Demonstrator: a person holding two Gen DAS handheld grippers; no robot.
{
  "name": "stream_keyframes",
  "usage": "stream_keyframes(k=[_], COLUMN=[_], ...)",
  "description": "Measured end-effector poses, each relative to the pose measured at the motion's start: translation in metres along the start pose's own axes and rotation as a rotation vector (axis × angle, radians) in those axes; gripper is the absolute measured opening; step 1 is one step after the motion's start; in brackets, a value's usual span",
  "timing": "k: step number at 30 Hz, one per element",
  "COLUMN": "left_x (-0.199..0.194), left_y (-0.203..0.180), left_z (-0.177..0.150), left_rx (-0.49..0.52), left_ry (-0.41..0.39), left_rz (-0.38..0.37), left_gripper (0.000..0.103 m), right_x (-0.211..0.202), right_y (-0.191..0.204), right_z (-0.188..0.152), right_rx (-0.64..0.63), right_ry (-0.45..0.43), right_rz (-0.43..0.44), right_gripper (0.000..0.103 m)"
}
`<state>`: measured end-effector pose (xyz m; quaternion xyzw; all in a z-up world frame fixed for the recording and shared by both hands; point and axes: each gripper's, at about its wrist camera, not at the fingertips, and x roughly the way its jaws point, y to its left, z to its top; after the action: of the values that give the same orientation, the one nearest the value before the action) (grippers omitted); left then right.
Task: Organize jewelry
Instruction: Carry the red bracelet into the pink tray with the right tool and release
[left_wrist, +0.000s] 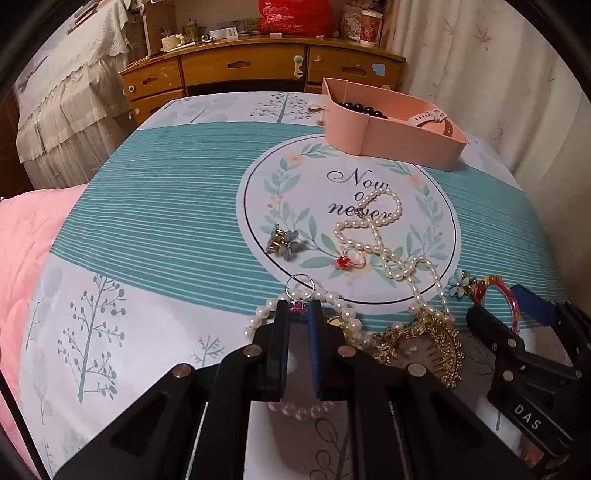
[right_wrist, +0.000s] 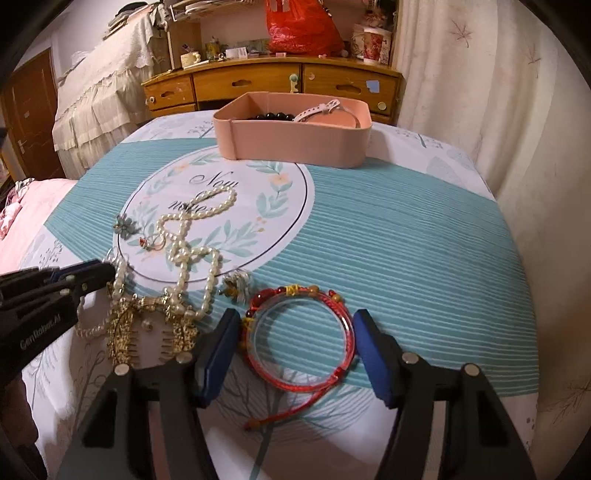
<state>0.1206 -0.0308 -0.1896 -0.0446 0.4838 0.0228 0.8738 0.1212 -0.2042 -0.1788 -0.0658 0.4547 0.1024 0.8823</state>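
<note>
The pink tray (right_wrist: 295, 147) at the bench's far edge holds dark beads (right_wrist: 275, 116) and a watch (right_wrist: 319, 107). Nearer than the tray, the left claw (left_wrist: 298, 308) pinches a ring (left_wrist: 300, 287); the right claw (right_wrist: 293, 321) gapes around a red bangle (right_wrist: 299, 332).

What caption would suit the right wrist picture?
Open right tongs straddle a red bangle lying on the tablecloth, pink box beyond.

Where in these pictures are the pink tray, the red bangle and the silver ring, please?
pink tray (right_wrist: 295, 147), right wrist view, front wall.
red bangle (right_wrist: 258, 354), right wrist view, left of hoop.
silver ring (left_wrist: 290, 286), left wrist view, left of band.
</note>
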Motion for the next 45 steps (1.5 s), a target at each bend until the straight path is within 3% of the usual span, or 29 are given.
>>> stream_keyframes(k=[8,15,18,22,26,30,39,41,43,45], left_x=[-0.02,-0.055,-0.064,-0.075,-0.075,-0.064,-0.022,-0.015,-0.011,-0.011], left_y=[0.003,0.002,-0.005,-0.012,-0.024,-0.031,-0.046,-0.043,-0.039,-0.031], left_z=[0.006,0.049,0.077,0.11,0.14,0.161,0.193,0.194,0.197,0.198], left_rx=[0.008,0.006,0.043,0.078,0.117,0.115,0.074,0.046,0.023,0.0], left_ry=[-0.015,-0.06,-0.073,-0.147,-0.206,-0.213,-0.175,-0.168,-0.175,-0.191], left_rz=[-0.014,-0.067,-0.112,-0.215,-0.246,-0.285,-0.338,-0.312,-0.268,-0.245], left_gripper=[0.007,0.007,0.008,0.008,0.008,0.008,0.008,0.014,0.042,0.056], right_x=[-0.003,-0.014,-0.02,-0.027,-0.031,-0.032,-0.01,0.002,0.012,0.016], right_y=[-0.002,-0.009,-0.013,-0.022,-0.034,-0.045,-0.052,-0.052,-0.053,-0.055], right_z=[0.002,0.021,0.043,0.074,0.111,0.147,0.201,0.207,0.205,0.201], right_rx=[0.037,0.052,0.051,0.066,0.075,0.096,0.106,0.103,0.109,0.134], right_ry=[0.016,-0.026,-0.078,-0.181,-0.273,-0.352,-0.365,-0.338,-0.311,-0.32], right_rz=[0.031,0.059,0.054,0.055,0.048,0.075,0.118,0.149,0.161,0.155], right_gripper=[0.063,0.063,0.063,0.063,0.063,0.063,0.063,0.065,0.065,0.065])
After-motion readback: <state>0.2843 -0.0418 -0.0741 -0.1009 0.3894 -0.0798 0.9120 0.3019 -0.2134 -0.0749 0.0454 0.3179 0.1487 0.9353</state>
